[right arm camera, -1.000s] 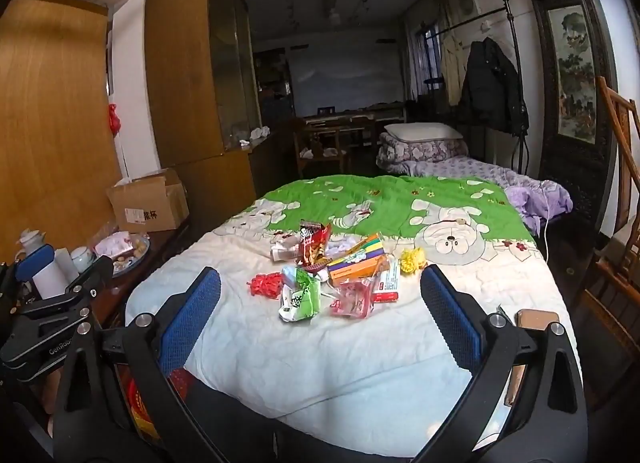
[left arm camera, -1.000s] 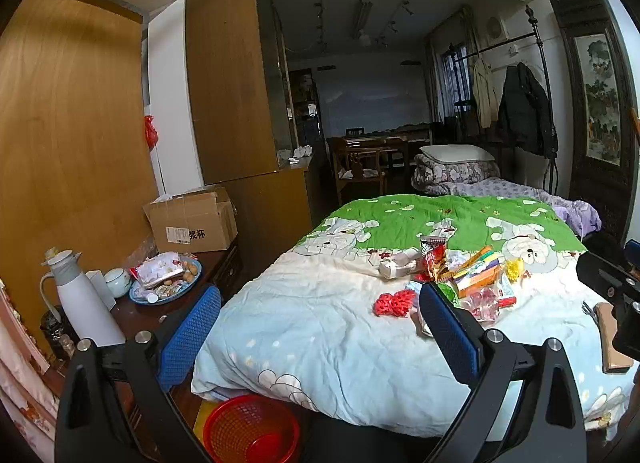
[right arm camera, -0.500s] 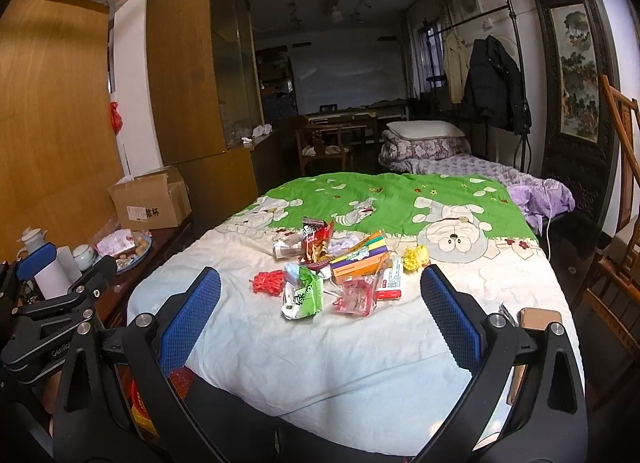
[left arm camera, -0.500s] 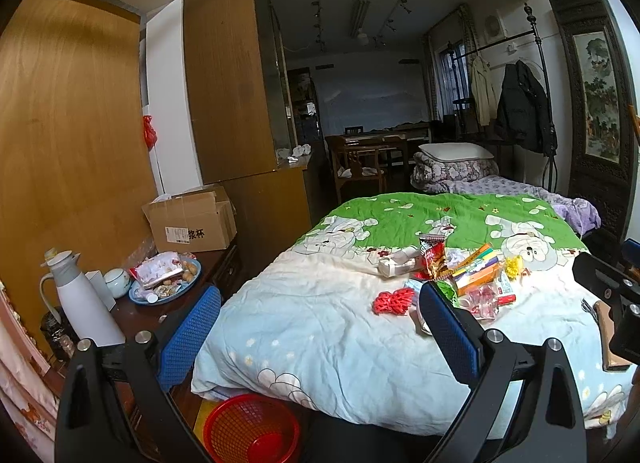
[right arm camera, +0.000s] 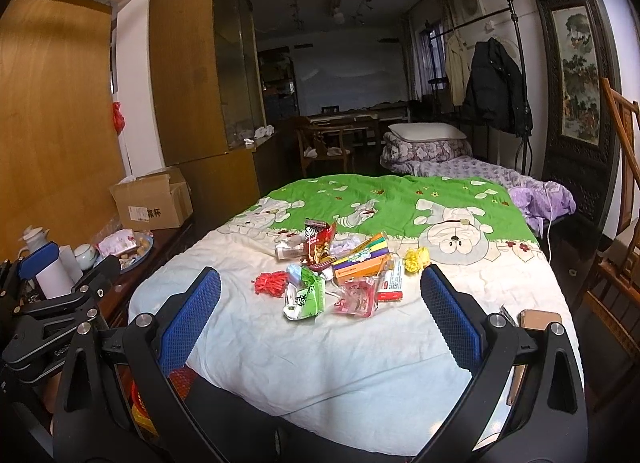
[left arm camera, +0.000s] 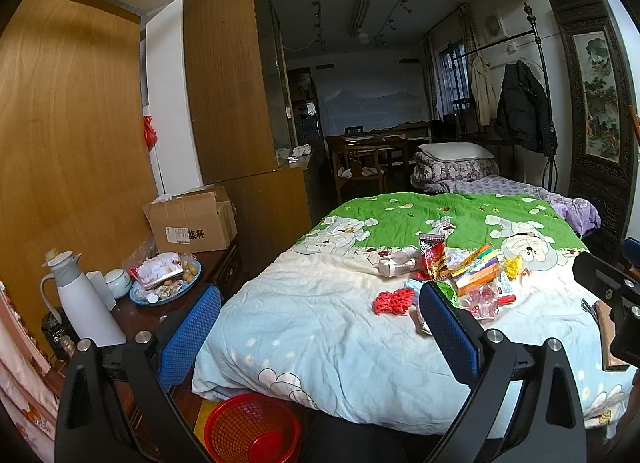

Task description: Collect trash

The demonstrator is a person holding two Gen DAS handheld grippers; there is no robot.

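Note:
A heap of trash lies mid-bed: a green snack bag [right arm camera: 306, 297], a red wrapper [right arm camera: 318, 241], an orange and purple box [right arm camera: 360, 261], a clear pink packet [right arm camera: 358, 299], a red frilly piece [right arm camera: 272, 283] and a yellow tuft [right arm camera: 416, 259]. The same heap [left arm camera: 456, 275] shows in the left wrist view, with the red frilly piece [left arm camera: 394, 301] nearest. A red basket [left arm camera: 252, 429] stands on the floor at the bed's foot. My left gripper [left arm camera: 320, 337] is open and holds nothing, short of the bed's near left corner. My right gripper [right arm camera: 320, 319] is open too, just short of the heap.
A dark side table [left arm camera: 140, 317] at the left carries a white thermos [left arm camera: 82, 303], a lidded cup [left arm camera: 118, 283] and a blue plate of snacks [left arm camera: 168, 281]. A cardboard box [left arm camera: 192, 223] sits behind. A phone [right arm camera: 540, 319] lies at the bed's right edge. A wooden chair [right arm camera: 624, 199] stands right.
Both grippers have crept slightly forward toward the bed; the heap sits a little closer in the right wrist view. Both stay open and nothing was picked up.

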